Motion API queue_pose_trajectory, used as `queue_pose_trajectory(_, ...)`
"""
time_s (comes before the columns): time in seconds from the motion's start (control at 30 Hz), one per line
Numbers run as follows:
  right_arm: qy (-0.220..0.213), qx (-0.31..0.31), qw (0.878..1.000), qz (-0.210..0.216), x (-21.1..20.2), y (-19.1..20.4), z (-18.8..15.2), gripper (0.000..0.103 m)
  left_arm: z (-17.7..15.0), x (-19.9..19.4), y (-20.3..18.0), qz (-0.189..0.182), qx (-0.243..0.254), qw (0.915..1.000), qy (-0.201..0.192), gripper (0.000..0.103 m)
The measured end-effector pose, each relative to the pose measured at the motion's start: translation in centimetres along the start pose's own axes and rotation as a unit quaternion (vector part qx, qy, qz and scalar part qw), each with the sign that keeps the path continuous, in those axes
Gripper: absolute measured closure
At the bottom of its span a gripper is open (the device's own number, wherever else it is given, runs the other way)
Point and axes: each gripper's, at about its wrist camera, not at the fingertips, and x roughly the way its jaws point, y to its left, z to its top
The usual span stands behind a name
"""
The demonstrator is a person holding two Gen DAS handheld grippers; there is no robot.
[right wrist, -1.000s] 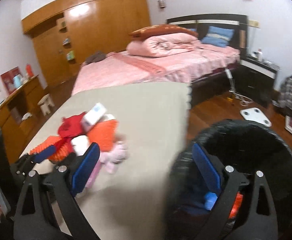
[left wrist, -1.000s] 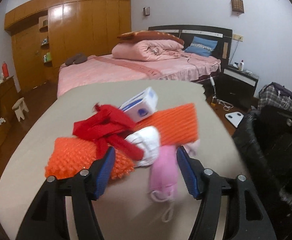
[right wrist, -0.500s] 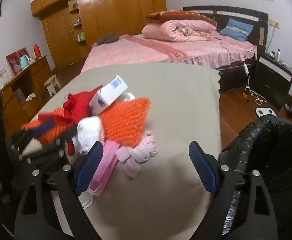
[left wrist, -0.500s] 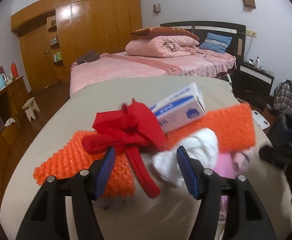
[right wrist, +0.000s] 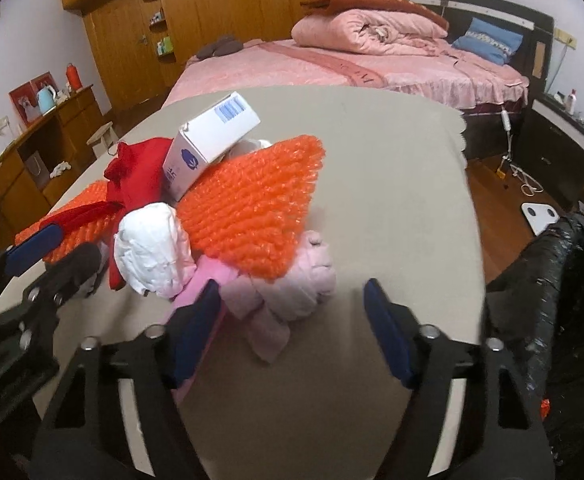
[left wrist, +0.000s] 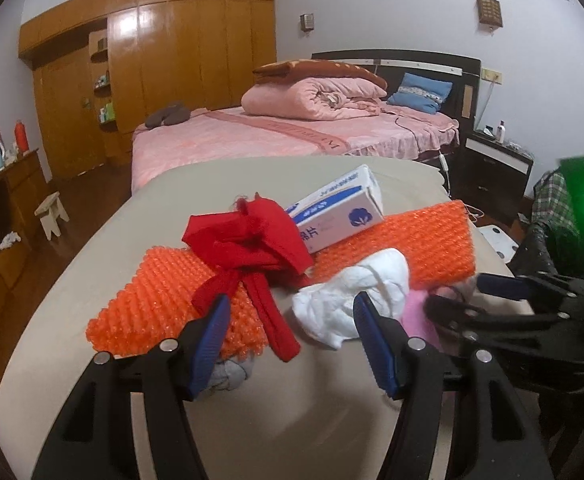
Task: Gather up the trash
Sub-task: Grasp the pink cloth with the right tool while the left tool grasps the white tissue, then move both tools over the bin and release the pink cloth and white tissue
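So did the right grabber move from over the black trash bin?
Yes. The right gripper swung left off the black bin, now at the view's right edge, and over the pale pink cloth; its jaws have just been closing.

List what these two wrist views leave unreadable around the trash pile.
- Grey wad, left view: mostly behind a left tong finger.
- Black-lined bin, right view: cut by the edge, contents unseen.
- Pink cloth, left view: blocked by the blurred right tongs.
- Carton print: too small.

Trash heaped on the table (right wrist: 391, 184), bed (right wrist: 331, 68) beyond it.

A box (right wrist: 212, 136) lies on the bubble wrap (right wrist: 252, 208), a crumpled tissue (right wrist: 152, 248) before it, a knotted cloth (left wrist: 248, 248) to the left; the bin (right wrist: 563, 280) stands right of the table.
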Motion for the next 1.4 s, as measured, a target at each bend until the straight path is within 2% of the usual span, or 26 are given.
queue_pose_trajectory(0.07,0.003,0.001,1.000,0.004,0.0,-0.1,0.0,0.056,0.0,0.1,-0.2,-0.006,-0.001,1.0000,0.000,0.040)
queue_pose_trajectory(0.1,0.006,0.001,1.000,0.009,-0.1,-0.1,-0.1,0.064,0.0,0.1,-0.2,-0.007,-0.001,1.0000,-0.001,0.040)
queue_pose_trajectory(0.13,0.009,0.001,1.000,0.013,-0.2,-0.2,-0.1,0.065,0.2,0.0,-0.3,-0.007,-0.001,1.0000,-0.003,0.040)
queue_pose_trajectory(0.33,-0.002,0.002,1.000,0.013,-2.5,-0.5,-0.7,0.065,0.8,-0.4,-1.1,-0.023,0.000,0.9996,-0.016,0.040)
queue_pose_trajectory(0.57,-0.019,0.017,1.000,0.004,-4.4,-1.7,-0.4,0.065,0.8,1.1,-2.4,-0.032,0.005,0.9995,-0.005,0.040)
queue_pose_trajectory(0.93,-0.020,0.022,1.000,0.004,-4.7,-2.2,-0.3,0.065,0.7,4.2,-3.1,-0.033,0.018,0.9983,0.045,0.040)
queue_pose_trajectory(1.0,-0.021,0.023,1.000,0.003,-4.8,-2.3,-0.3,0.065,0.6,4.2,-3.3,-0.040,0.022,0.9979,0.045,0.055)
queue_pose_trajectory(1.07,-0.024,0.026,0.999,0.002,-5.1,-2.4,-0.3,0.065,0.5,4.0,-3.3,-0.041,0.023,0.9981,0.040,0.064)
queue_pose_trajectory(1.17,-0.029,0.026,0.999,0.002,-5.6,-2.5,-0.2,0.065,0.7,3.0,-3.2,-0.045,0.016,0.9987,0.020,0.068)
queue_pose_trajectory(1.4,-0.055,0.027,0.998,0.006,-8.2,-2.5,0.3,0.065,2.6,-0.6,-3.0,-0.046,0.011,0.9986,-0.026,0.068)
